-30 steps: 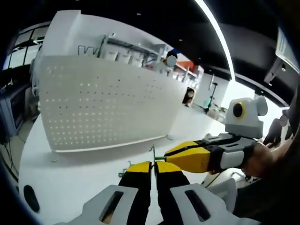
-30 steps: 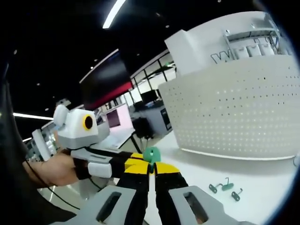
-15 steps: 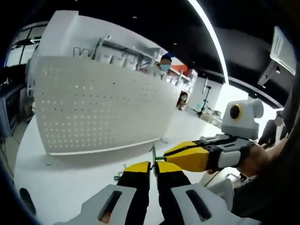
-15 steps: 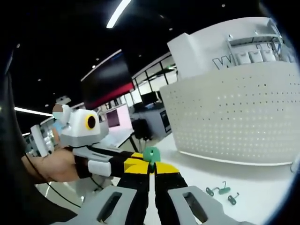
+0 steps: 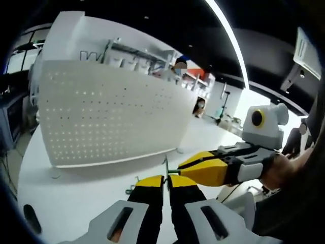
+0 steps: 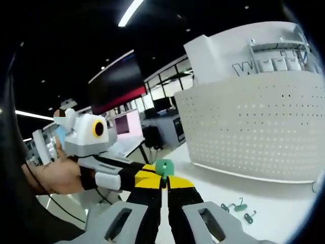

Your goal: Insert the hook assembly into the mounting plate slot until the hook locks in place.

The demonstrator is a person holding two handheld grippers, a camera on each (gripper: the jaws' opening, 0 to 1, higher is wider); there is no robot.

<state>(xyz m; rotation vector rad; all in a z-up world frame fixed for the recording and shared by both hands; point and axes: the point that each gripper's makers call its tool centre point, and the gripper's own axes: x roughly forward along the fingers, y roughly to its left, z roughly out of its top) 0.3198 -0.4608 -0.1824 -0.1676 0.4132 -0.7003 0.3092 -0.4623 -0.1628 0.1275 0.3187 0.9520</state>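
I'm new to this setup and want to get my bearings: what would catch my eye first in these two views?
The large white pegboard standing upright on the white table dominates both views. In front of it, two yellow-and-black grippers meet tip to tip: the left gripper shut on a thin metal hook, the right gripper shut on a small green piece. A few spare hooks lie on the table near the board.

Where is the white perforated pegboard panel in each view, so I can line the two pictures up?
Left gripper view: the white perforated pegboard panel stands upper left of centre, beyond the left gripper and the right gripper that comes in from the right.
Right gripper view: it spans the right half, beyond the right gripper.
Shared landmark: the white table on which the panel stands.
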